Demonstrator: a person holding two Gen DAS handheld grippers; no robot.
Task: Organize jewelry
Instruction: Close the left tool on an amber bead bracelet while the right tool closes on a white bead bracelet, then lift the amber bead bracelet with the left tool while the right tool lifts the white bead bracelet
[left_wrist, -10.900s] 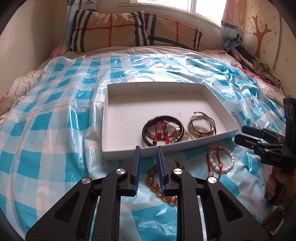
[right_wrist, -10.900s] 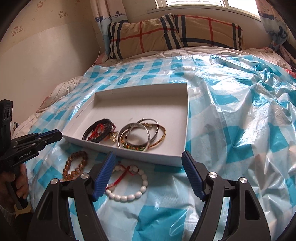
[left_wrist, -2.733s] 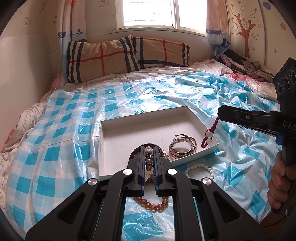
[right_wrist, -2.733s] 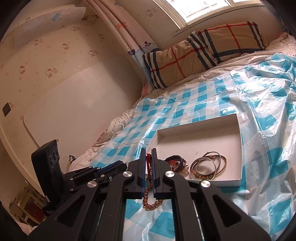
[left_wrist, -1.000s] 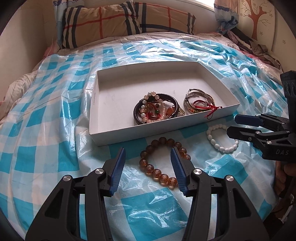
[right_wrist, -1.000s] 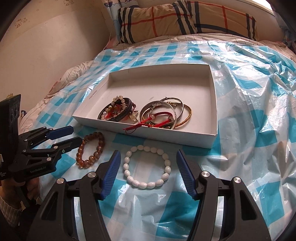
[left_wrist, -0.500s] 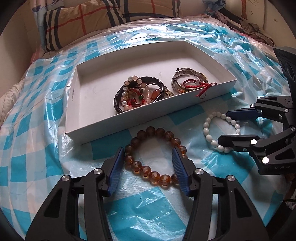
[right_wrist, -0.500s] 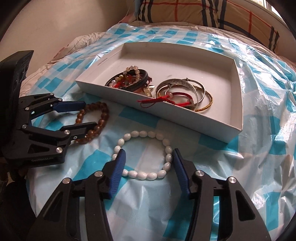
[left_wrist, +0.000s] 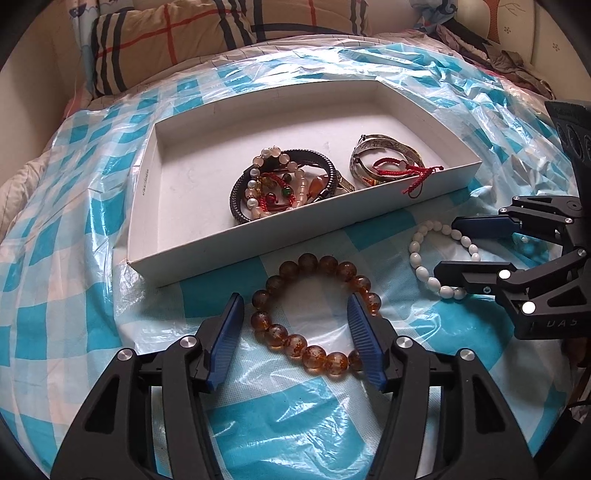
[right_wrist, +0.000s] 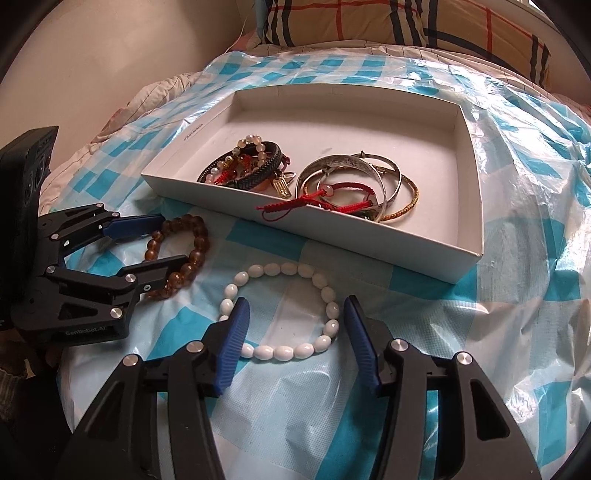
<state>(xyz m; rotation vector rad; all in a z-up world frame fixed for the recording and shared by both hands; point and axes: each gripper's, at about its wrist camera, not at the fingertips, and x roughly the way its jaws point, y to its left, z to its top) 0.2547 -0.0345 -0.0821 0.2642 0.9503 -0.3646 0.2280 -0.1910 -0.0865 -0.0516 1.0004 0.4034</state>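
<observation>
An amber bead bracelet (left_wrist: 317, 360) lies on the blue-checked plastic sheet in front of a white box (left_wrist: 258, 236). My left gripper (left_wrist: 294, 301) is down over it, its jaws opening, with the near half of the bracelet between the fingers and no grip. A white bead bracelet (right_wrist: 284, 350) lies to its right. My right gripper (right_wrist: 296, 302) straddles it, open, the pads close beside the beads. The box holds a black band tangled with beads (left_wrist: 284, 184), silver bangles (left_wrist: 384, 155) and a red cord (left_wrist: 417, 177) that hangs over the front wall.
The box (right_wrist: 332, 236) sits mid-bed on crinkled plastic sheet (right_wrist: 517, 221). A striped pillow (left_wrist: 221, 37) lies at the head of the bed and crumpled clothes (left_wrist: 509, 59) at the far right. The two grippers stand side by side, a few beads apart.
Both grippers came lower and nearer the sheet, each now straddling its bracelet. The right jaws narrowed, the left widened slightly. The jewelry has not moved.
</observation>
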